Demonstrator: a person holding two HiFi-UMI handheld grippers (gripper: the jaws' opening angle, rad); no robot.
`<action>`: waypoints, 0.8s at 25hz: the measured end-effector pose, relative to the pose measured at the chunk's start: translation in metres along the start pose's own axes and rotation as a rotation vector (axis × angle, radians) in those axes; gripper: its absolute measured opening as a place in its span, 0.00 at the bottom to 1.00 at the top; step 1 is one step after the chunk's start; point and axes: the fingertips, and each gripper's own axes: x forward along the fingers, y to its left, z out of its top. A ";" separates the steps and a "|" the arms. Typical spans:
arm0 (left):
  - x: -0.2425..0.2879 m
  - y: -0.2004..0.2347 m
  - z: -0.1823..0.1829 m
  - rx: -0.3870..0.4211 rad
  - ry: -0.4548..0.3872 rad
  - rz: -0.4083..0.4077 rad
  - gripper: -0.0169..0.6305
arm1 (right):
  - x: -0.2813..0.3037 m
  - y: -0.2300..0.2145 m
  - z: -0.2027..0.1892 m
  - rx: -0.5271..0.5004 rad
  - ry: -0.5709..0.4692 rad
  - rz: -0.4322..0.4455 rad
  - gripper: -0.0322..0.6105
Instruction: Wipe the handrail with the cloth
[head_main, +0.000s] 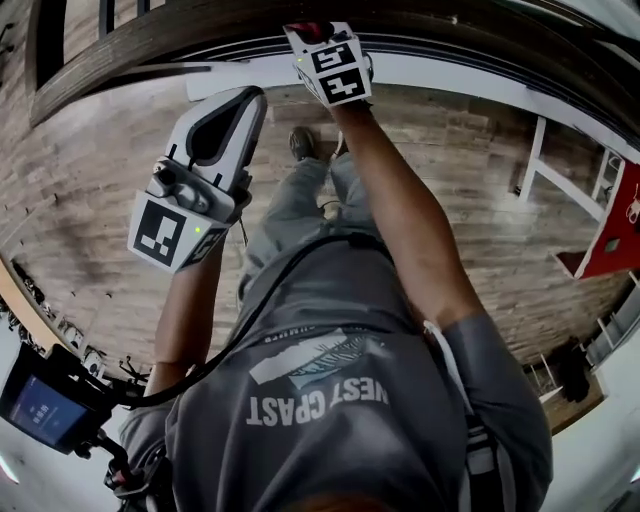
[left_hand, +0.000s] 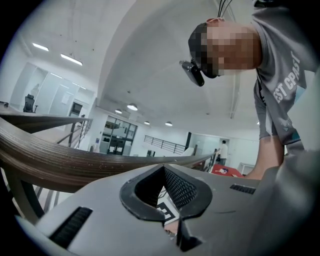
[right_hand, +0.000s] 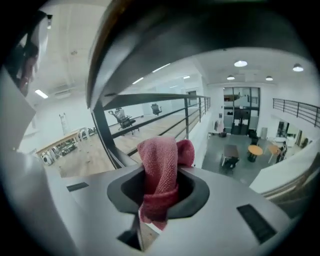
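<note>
— Right claw (right_hand: 159, 199) is clamped on the red cloth (right_hand: 161, 165). A bunched wad of it stands up out of the jaws, right up by the wooden handrail (right_hand: 165, 35).

— Touching the wood?

— Can't tell from where I stand. The rail looms just over the cloth, that's all I'd swear to.

— And the other one?

— Left claw (left_hand: 169, 194) has its jaws together with nothing in them. It's held near the rail, a little apart from the right one.

— So what could spoil it?

— The grip, I'd say. Only a narrow fold sits between the jaws, so drag along the wood could tug it loose. With the open lower floor (right_hand: 240, 155) beyond the railing, it could drop out of reach.

— Anything else?

— The wad is small. Tilt the claw and bare plastic might meet the rail instead of cloth, scraping rather than wiping. And the idle claw is close enough to knock the rail if the person leans along the curve.
</note>
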 end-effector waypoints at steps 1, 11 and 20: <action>0.002 0.000 0.002 0.001 -0.005 0.000 0.03 | 0.004 -0.004 -0.007 0.020 0.011 0.003 0.16; -0.012 0.027 0.002 -0.009 0.006 0.083 0.03 | -0.130 -0.204 -0.054 0.120 -0.013 -0.422 0.16; 0.150 -0.121 0.003 -0.039 -0.032 0.089 0.03 | -0.137 -0.194 -0.040 0.029 0.007 -0.086 0.16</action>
